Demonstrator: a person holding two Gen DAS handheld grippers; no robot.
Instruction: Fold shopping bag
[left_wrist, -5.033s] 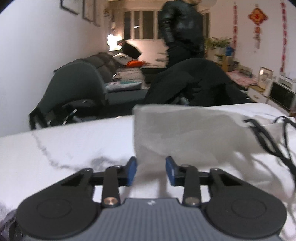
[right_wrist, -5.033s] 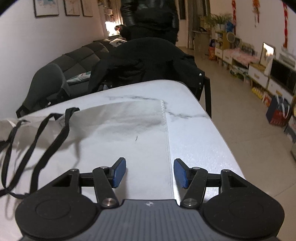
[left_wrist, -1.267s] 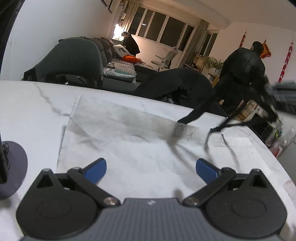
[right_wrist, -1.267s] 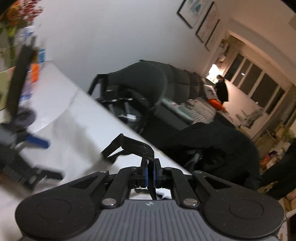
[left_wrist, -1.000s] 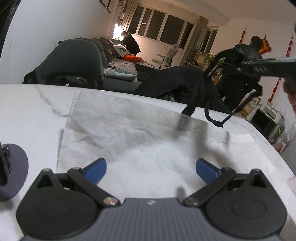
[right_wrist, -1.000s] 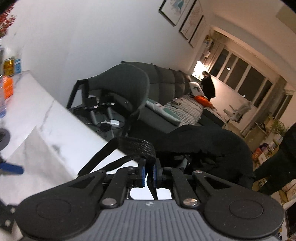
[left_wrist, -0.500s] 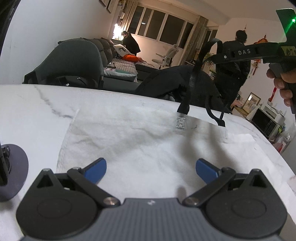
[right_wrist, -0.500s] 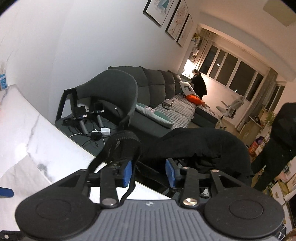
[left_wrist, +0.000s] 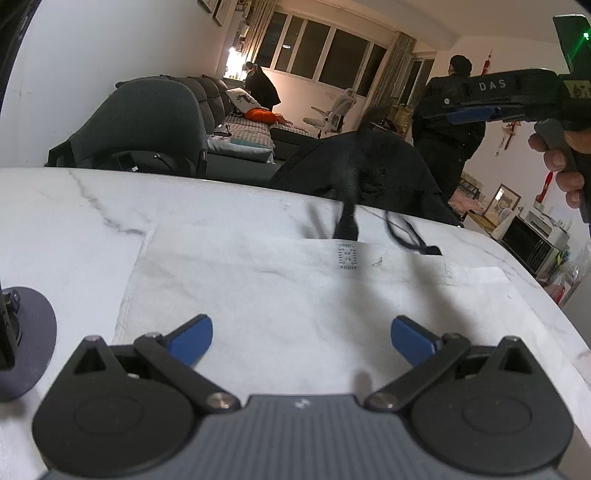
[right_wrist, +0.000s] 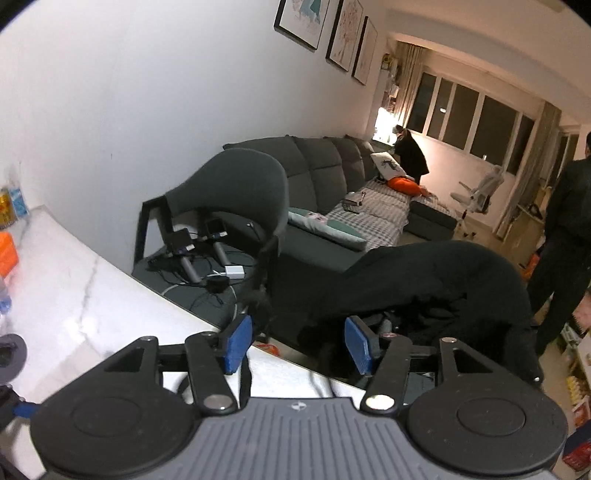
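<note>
Bag (left_wrist: 295, 295) flat on table, under open left hand-held gripper (left_wrist: 301, 338), straps (left_wrist: 347, 221) beyond

- Left gripper (left_wrist: 301, 338): two slim black fingers tipped with blue pads (left_wrist: 192, 338) — each finger pivots on a silver screw at its base.
- Behind the fingers sit two round black housings with shallow circular recesses, flanking a grey ribbed body that carries a small white mark at its front edge.
- Black triangular link plates with cut-out windows join fingers to housings.
- Right gripper (right_wrist: 297, 341): same build — blue pads, black linkages, silver screws, grey ribbed body with a small round emblem.
- Seen from the left wrist view, its black side is lettered "DAS" in white, with a blue strip below and a grey handle gripped by a hand (left_wrist: 565, 162).
</note>
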